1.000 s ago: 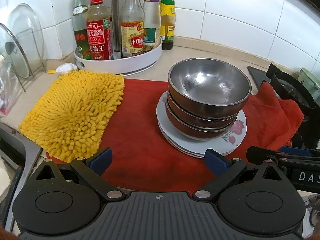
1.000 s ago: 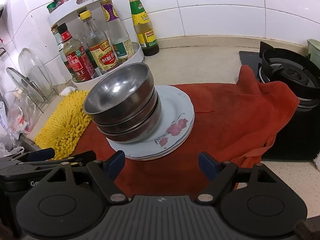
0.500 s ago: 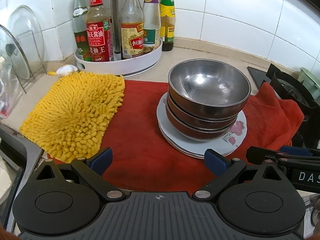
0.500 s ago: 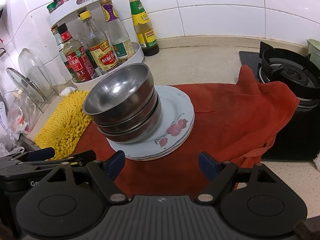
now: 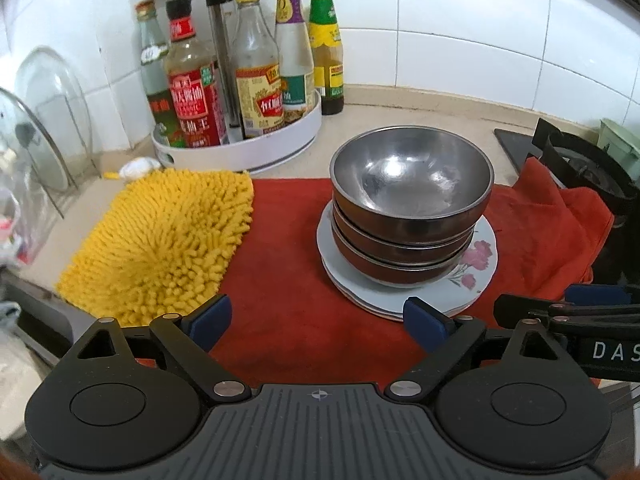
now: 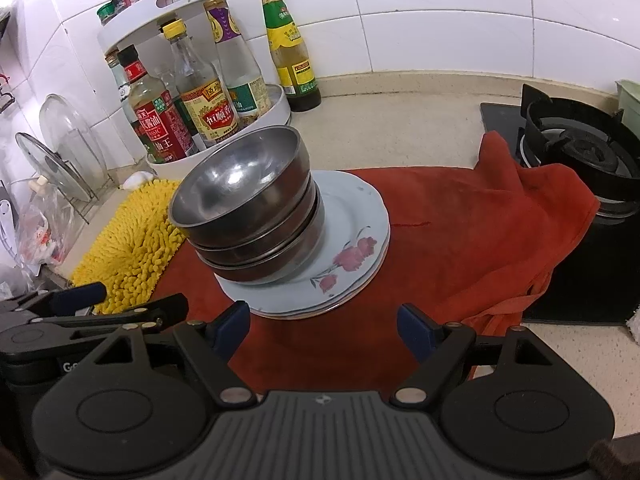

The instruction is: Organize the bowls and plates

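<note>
Steel bowls (image 5: 410,216) (stacked on plates (image 5: 476,280)) sit just beyond the empty, closing left gripper (image 5: 316,318)

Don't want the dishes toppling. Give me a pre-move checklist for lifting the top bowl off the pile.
1. Bowl stack sits on the plates, nested: ok.
2. Stack centred on plates: not ok, offset away from the flower side.
3. Left tongs empty, jaws closing, nothing between: ok.
4. Right tongs open and empty: ok.
5. Top bowl empty: ok.
6. Red cloth flat under plates: ok; bunched by the stove.
</note>
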Tool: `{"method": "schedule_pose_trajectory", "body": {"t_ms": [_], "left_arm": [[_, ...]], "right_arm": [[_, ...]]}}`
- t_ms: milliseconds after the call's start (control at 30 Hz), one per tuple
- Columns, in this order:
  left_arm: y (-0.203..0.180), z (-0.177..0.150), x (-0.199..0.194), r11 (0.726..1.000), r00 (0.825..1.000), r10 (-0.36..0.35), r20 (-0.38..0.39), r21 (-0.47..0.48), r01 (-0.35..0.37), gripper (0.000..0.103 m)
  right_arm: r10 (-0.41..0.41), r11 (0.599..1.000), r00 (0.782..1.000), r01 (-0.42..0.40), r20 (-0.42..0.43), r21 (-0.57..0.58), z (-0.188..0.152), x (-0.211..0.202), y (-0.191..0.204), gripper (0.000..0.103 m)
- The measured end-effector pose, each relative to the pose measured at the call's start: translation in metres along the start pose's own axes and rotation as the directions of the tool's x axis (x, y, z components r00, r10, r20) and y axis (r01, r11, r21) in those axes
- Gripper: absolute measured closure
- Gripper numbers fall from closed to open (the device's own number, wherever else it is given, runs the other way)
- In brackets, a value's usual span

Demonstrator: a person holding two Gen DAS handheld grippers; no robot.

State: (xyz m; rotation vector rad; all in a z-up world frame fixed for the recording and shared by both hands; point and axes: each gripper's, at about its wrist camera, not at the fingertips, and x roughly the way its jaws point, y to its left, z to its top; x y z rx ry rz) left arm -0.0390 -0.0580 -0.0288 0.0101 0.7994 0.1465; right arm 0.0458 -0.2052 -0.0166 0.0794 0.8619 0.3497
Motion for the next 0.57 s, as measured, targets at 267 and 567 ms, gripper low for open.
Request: {"method": "schedule_pose_trajectory", "body": {"t_ms": [267,567], "left_arm": [[0.0012,-0.0013,-0.0003,1.0,1.0,-0.021,0.013,0.007,0.021,0.01],[0.0071,-0.0022,0.0029,1.0,0.999,-0.019,0.038,-0.007,0.02,0.002]], "right_arm": [[0.002,1.0,1.0,-0.002,0.001,-0.004,0.0006,0.0,-0.0003,0.027],[0.012,1.0,1.0,-0.012,0.001,-0.002,0.0025,0.0014,-0.0019,0.027]]}}
